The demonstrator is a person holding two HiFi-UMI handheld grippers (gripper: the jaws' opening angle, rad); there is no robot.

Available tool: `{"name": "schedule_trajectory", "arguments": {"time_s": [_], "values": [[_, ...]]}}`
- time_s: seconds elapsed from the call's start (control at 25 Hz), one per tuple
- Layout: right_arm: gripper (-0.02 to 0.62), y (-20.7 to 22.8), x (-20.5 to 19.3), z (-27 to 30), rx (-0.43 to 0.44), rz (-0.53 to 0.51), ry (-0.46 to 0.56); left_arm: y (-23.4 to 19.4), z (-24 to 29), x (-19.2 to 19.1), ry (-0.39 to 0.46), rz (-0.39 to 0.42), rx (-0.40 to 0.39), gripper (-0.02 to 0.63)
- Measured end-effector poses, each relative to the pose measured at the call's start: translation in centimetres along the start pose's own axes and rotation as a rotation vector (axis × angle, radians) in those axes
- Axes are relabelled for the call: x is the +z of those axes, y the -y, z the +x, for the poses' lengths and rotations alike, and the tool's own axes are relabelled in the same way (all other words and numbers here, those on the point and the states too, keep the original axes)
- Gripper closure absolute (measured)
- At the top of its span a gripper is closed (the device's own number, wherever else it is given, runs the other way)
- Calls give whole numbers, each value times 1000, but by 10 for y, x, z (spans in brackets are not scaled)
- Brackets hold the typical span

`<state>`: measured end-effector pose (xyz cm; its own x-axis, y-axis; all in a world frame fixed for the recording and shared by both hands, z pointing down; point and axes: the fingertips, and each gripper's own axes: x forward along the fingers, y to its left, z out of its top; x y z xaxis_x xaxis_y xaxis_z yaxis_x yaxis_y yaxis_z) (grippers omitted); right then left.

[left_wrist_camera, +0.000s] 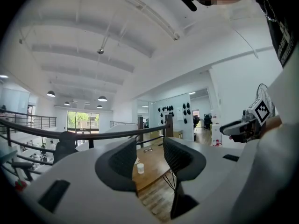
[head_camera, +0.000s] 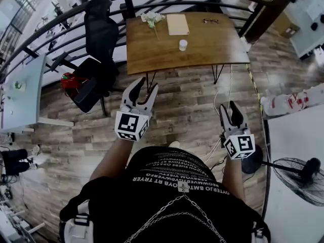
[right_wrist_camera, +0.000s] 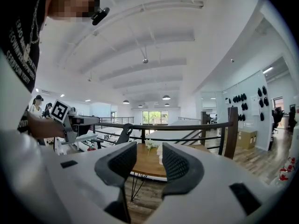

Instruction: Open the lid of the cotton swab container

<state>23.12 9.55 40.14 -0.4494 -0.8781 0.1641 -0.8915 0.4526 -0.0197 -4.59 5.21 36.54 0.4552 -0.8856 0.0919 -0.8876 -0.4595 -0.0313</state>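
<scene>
While the left tool (head_camera: 145, 86) and right tool (head_camera: 229, 107) stand with jaws apart and empty, well short of the desk (head_camera: 152, 54), the cotton swab container (head_camera: 183, 45), a small white cylinder, stands upright near the desk's front middle. Left gripper view frames it far off between the jaws; right gripper view shows flowers (right_wrist_camera: 150, 144), but there I cannot make out the container.

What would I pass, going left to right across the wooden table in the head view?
white flowers → small white container → eyeglasses. The tan notebook overlaps the container's span from left to right, so it is left out.
</scene>
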Motion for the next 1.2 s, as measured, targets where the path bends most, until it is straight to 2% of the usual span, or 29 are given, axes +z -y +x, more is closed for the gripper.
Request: {"name": "schedule_trajectory", "arguments": {"time_s": [0.28, 0.44, 0.52, 0.84, 1.2], "values": [[437, 16, -12, 13, 45, 33, -5, 16, 0, 8, 4, 54, -6, 420], [437, 12, -16, 21, 82, 93, 2, 17, 0, 8, -3, 39, 5, 420], [437, 14, -16, 23, 82, 107, 6, 18, 4, 6, -16, 58, 0, 420], [437, 38, -10, 32, 46, 90, 22, 27, 37, -3, -26, 73, -33, 420], [437, 40, 1, 82, 95, 59, 4, 16, 77, -24, -56, 48, -45, 420]]}}
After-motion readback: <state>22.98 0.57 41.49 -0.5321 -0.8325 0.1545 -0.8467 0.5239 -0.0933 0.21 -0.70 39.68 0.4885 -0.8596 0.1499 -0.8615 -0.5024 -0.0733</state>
